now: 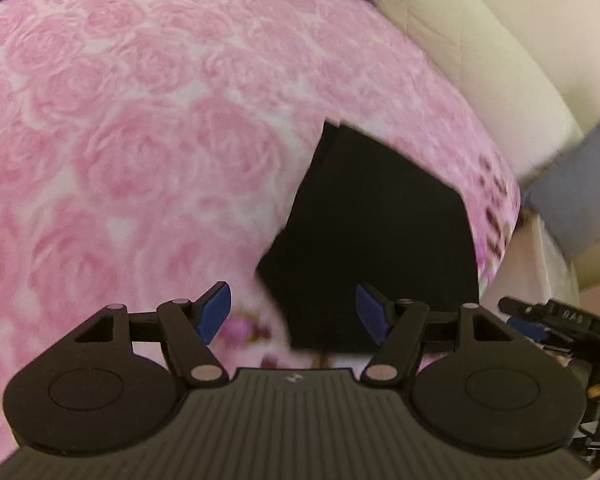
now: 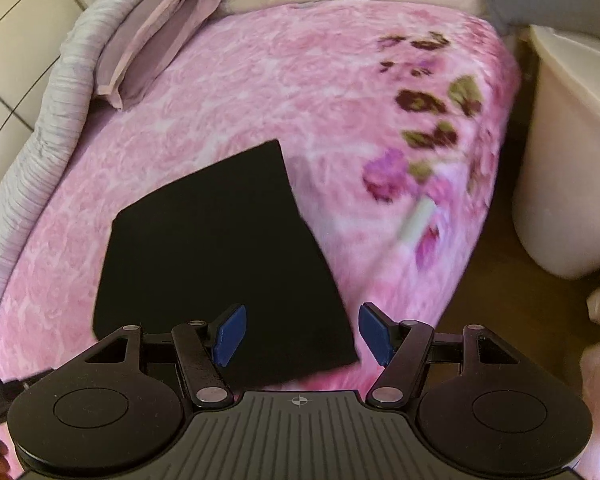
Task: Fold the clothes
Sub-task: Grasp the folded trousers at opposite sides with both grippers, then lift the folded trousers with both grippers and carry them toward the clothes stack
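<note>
The black cloth [image 2: 220,264] lies flat and folded in the lower middle of the right view, on the pink blanket [image 2: 260,92]. Both the left gripper [image 1: 293,314] and right gripper [image 2: 302,334] stand wide, holding nothing. A careless pinch could catch the blanket too and spoil the fold.

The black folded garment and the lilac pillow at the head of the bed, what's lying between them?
Nothing but bare pink rose blanket: the right wrist view shows it running clear from the black folded garment to the lilac pillow.
</note>
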Tool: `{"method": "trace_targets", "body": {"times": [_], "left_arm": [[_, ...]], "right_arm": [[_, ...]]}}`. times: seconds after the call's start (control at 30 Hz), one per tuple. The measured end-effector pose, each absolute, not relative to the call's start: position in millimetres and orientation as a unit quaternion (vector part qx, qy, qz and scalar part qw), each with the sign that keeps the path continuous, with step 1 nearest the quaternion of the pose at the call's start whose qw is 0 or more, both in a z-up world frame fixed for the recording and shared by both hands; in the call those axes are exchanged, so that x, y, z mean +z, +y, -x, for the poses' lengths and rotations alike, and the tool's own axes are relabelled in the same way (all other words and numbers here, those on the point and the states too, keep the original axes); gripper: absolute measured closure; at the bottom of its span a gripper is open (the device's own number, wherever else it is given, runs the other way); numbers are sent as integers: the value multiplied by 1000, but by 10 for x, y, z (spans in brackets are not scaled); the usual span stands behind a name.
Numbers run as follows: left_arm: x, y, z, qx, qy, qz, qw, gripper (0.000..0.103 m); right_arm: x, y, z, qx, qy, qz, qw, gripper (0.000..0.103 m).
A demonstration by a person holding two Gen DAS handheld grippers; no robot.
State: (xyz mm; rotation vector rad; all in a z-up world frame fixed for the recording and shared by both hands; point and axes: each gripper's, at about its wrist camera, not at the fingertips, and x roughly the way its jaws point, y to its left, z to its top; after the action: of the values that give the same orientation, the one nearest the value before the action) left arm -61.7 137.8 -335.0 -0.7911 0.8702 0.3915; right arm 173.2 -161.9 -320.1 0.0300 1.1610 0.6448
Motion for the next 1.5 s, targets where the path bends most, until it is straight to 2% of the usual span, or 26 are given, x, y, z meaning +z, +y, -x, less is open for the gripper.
{"method": "trace_targets", "body": {"times": [0.13, 0.4, 0.53, 0.83, 1.03, 1.17, 1.33, 1.43, 1.5], "left_arm": [[-3487, 1603, 334, 177, 382, 393, 818, 38], [-3860, 1927, -35, 109, 377, 425, 816, 36], [-4038, 2048, -154, 87, 379, 449, 805, 36], [-4295, 2208, -361, 51, 365, 506, 780, 34], [-4464, 2153, -536, 36, 379, 514, 769, 34], [-4550, 2109, -614, 25, 360, 532, 766, 36], [-4575, 1992, -810, 12, 370, 511, 776, 54], [-4558, 1950, -829, 17, 368, 503, 782, 58], [-4578, 1939, -812, 21, 363, 508, 781, 59]], "right_arm": [[-3312, -1504, -2185, 319, 546, -18, 774, 37], [-3605, -1269, -2715, 381, 576, -4, 723, 37], [-3770, -1232, -2892, 389, 598, -40, 699, 37], [-4028, -1147, -2996, 387, 638, -99, 658, 37], [-4149, -1103, -3040, 395, 645, -131, 641, 37], [-4191, -1072, -3070, 407, 646, -141, 630, 37], [-4213, -1012, -3059, 432, 641, -135, 620, 37], [-4235, -961, -3032, 448, 636, -126, 616, 38], [-4255, -899, -3004, 456, 633, -122, 613, 44]]}}
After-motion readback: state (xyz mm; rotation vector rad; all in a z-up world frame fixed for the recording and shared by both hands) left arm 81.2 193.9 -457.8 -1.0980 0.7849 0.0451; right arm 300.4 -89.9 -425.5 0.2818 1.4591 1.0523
